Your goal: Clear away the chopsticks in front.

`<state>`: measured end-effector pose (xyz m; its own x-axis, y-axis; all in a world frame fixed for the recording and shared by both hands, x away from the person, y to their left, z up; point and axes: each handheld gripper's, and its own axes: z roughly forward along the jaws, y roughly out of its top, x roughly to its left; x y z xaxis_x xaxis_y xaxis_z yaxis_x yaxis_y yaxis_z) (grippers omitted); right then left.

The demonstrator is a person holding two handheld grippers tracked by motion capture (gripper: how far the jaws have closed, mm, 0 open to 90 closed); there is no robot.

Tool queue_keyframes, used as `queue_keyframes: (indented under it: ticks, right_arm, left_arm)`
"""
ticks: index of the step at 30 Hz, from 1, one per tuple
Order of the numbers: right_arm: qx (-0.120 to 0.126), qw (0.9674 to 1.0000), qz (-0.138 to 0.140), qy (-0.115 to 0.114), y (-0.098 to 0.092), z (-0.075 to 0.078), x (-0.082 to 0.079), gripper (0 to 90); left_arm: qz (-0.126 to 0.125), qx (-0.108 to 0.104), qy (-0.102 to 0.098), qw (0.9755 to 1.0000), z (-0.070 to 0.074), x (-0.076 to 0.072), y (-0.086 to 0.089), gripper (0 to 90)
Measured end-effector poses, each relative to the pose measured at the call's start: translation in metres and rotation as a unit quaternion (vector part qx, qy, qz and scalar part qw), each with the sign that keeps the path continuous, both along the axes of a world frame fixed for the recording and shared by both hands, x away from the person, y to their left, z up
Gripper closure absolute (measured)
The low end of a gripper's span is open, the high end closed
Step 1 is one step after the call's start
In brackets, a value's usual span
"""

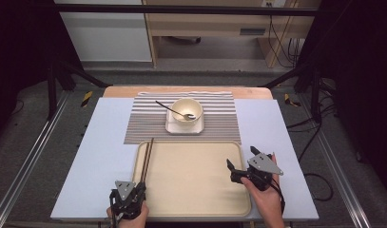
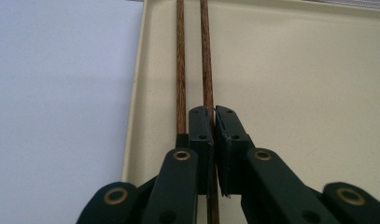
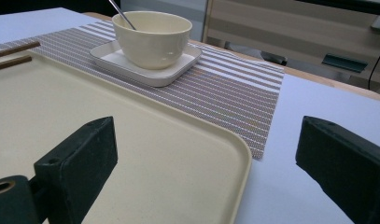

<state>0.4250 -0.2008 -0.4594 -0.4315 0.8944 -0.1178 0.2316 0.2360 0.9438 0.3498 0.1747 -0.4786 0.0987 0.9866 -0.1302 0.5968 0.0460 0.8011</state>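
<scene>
**Left gripper view: one chopstick pinched, its partner alongside**

Left gripper view puts my left hand-held gripper (image 2: 214,122) low over the near-left corner of the cream tray (image 2: 318,70), its jaws clamped onto one wooden chopstick (image 2: 206,56). That stick runs straight ahead from between the pads. The second chopstick (image 2: 180,65) lies just beside the left jaw, outside the grip and roughly parallel to the first. From these pictures I cannot tell whether the held stick is lifted or still resting on the tray floor.

Both sticks lie along the tray's left wall, and in the high view the chopsticks (image 1: 147,159) reach from my left hand-held gripper (image 1: 134,192) toward the striped placemat (image 1: 219,126), their far tips crossing the tray's rim. I judge that this lengthwise lie is why I come in from the near end: the jaws close across the thin shaft instead of along it.

My right hand-held gripper (image 1: 230,167) hovers over the tray's right side with its jaws spread wide and nothing between them. Ahead of it, in the right gripper view, the cream bowl (image 3: 152,37) stands on a small square plate (image 3: 176,70) on the placemat, with a metal spoon (image 3: 121,13) leaning inside. The placemat rests on the pale blue counter (image 1: 101,142) beyond the tray, well apart from both of my hands. I take it the tray is there to collect the tableware.
</scene>
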Motion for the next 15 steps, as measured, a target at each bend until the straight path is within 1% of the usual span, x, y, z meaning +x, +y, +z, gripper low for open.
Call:
queue_keyframes:
  ticks: [6,10,15]
  right_arm:
    - [-0.001,1.0000,0.000,0.001,0.0002,-0.0002,0.0000,5.6]
    - [-0.002,1.0000,0.001,0.001,0.0010,-0.0002,-0.0003,5.6]
    - [-0.003,1.0000,0.001,0.001,0.0011,-0.0002,-0.0005,5.6]
  left_arm:
    - [0.001,0.001,0.002,1.0000,-0.0011,-0.0002,0.0010,85.5]
    - [0.003,-0.003,0.005,1.0000,-0.0025,-0.0005,0.0026,85.5]
    - [0.000,-0.004,0.010,0.9999,-0.0037,-0.0001,0.0016,85.5]
